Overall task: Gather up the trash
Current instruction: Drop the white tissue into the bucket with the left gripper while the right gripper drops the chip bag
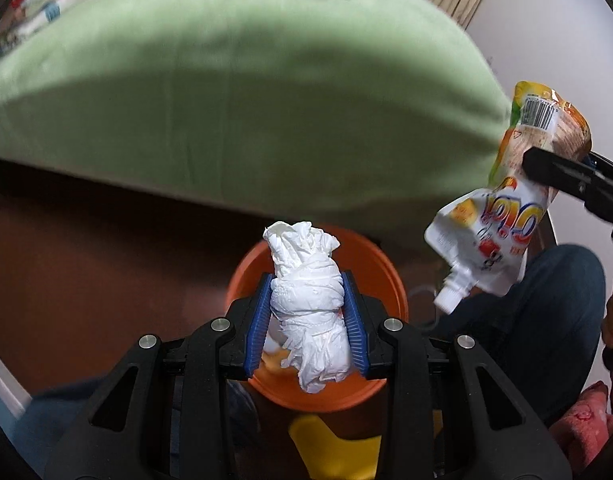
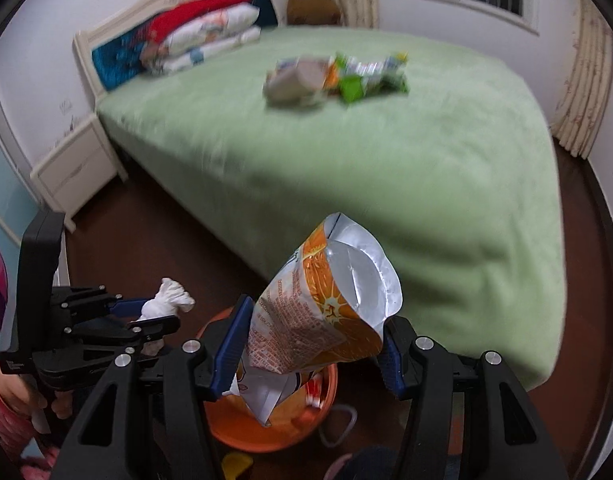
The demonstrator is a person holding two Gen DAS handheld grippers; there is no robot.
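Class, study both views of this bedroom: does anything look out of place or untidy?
Yes. A heap of wrappers and packets lies in the middle of the green bed, where litter does not belong. The rest of the bedcover looks smooth, and nothing appears spilled on it.

Orange bin [image 1: 390, 280] mouth stands open; green bed [image 1: 242, 100] edge close behind.
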